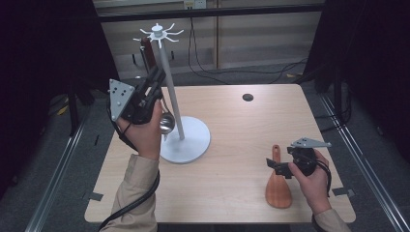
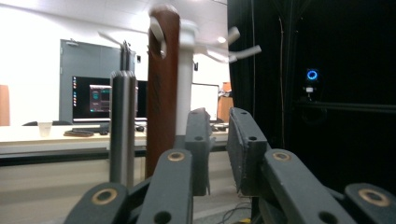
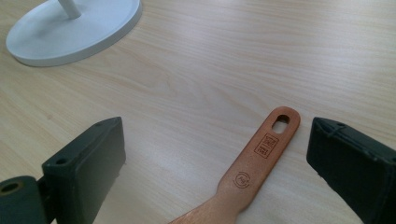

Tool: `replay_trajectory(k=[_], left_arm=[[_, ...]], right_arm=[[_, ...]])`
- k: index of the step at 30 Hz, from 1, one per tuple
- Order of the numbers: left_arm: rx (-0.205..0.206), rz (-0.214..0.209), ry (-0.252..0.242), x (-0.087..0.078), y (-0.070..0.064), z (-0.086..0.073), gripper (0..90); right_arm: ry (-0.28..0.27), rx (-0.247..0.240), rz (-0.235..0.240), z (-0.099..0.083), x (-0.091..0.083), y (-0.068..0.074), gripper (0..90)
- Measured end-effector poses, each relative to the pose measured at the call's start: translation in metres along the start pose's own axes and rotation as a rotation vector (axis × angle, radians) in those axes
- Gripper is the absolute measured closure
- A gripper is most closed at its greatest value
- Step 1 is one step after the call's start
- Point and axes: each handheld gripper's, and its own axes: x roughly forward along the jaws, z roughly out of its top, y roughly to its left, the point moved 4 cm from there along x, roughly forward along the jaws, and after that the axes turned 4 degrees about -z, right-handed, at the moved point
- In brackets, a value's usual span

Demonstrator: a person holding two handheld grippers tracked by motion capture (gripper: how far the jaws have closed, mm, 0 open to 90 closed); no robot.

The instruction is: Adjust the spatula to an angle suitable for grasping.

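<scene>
A white hook stand (image 1: 172, 92) rises from a round base (image 3: 79, 28) on the left of the table. A brown handle (image 2: 162, 93) hangs from one of its top hooks (image 1: 147, 52). A metal handle (image 2: 122, 126) stands beside it, and a shiny ladle bowl (image 1: 167, 123) shows by the pole. My left gripper (image 1: 157, 77) is raised next to the pole, just right of the brown handle, open a little (image 2: 219, 140) with nothing between its jaws. A wooden spatula (image 1: 278, 187) lies flat at the front right. My right gripper (image 1: 271, 166) is wide open (image 3: 217, 126), its jaws either side of the spatula handle (image 3: 261, 154).
A small dark round hole (image 1: 248, 97) sits near the table's far edge. Cables (image 1: 212, 72) run over the floor behind the table. Black curtains close both sides. The wooden tabletop (image 1: 232, 135) between stand and spatula is bare.
</scene>
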Motion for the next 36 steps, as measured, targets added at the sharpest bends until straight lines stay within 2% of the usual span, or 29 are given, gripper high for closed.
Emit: replay_trajectory(k=[4, 5, 6, 10, 11, 17, 21, 22, 24, 28, 31, 35, 36], left_arm=[[0.022, -0.005, 0.032, -0.003, -0.004, -0.011, 72.4], [0.010, -0.012, 0.031, -0.003, -0.005, -0.013, 72.2], [0.021, -0.012, 0.041, -0.004, -0.005, -0.016, 71.2], [0.006, -0.018, 0.052, -0.005, -0.009, -0.026, 66.2], [0.024, -0.022, 0.074, -0.006, -0.009, -0.028, 65.5], [0.014, -0.035, 0.090, -0.008, -0.013, -0.042, 61.0], [0.032, -0.039, 0.117, -0.011, -0.014, -0.051, 57.1], [0.012, -0.042, 0.117, -0.011, -0.016, -0.054, 56.3], [0.025, -0.049, 0.133, -0.012, -0.017, -0.060, 56.3], [0.025, -0.042, 0.155, -0.014, -0.018, -0.069, 51.0], [0.034, -0.061, 0.175, -0.015, -0.020, -0.077, 49.6], [0.031, -0.052, 0.182, -0.017, -0.021, -0.083, 42.9], [0.028, -0.061, 0.187, -0.018, -0.021, -0.085, 41.9]], right_arm=[[-0.002, -0.004, 0.005, 0.001, 0.001, 0.001, 4.1], [-0.002, -0.005, 0.004, 0.001, 0.001, 0.001, 4.1], [-0.001, -0.005, 0.003, 0.001, 0.001, 0.001, 4.1], [0.004, -0.007, 0.002, 0.000, 0.002, 0.001, 4.1], [0.004, -0.007, 0.003, 0.000, 0.002, 0.001, 4.1], [0.003, -0.007, -0.001, 0.000, 0.002, 0.000, 4.1], [0.009, -0.004, -0.001, 0.000, 0.003, 0.000, 4.1], [0.008, -0.004, -0.001, 0.000, 0.003, 0.000, 4.1], [0.006, -0.005, 0.000, 0.000, 0.004, 0.000, 4.1], [0.009, -0.005, 0.000, 0.001, 0.005, 0.001, 4.1], [0.001, -0.008, 0.000, 0.003, 0.005, 0.001, 4.1], [0.005, -0.008, -0.002, 0.003, 0.006, 0.001, 4.1], [0.005, -0.007, 0.000, 0.003, 0.007, 0.001, 4.1]])
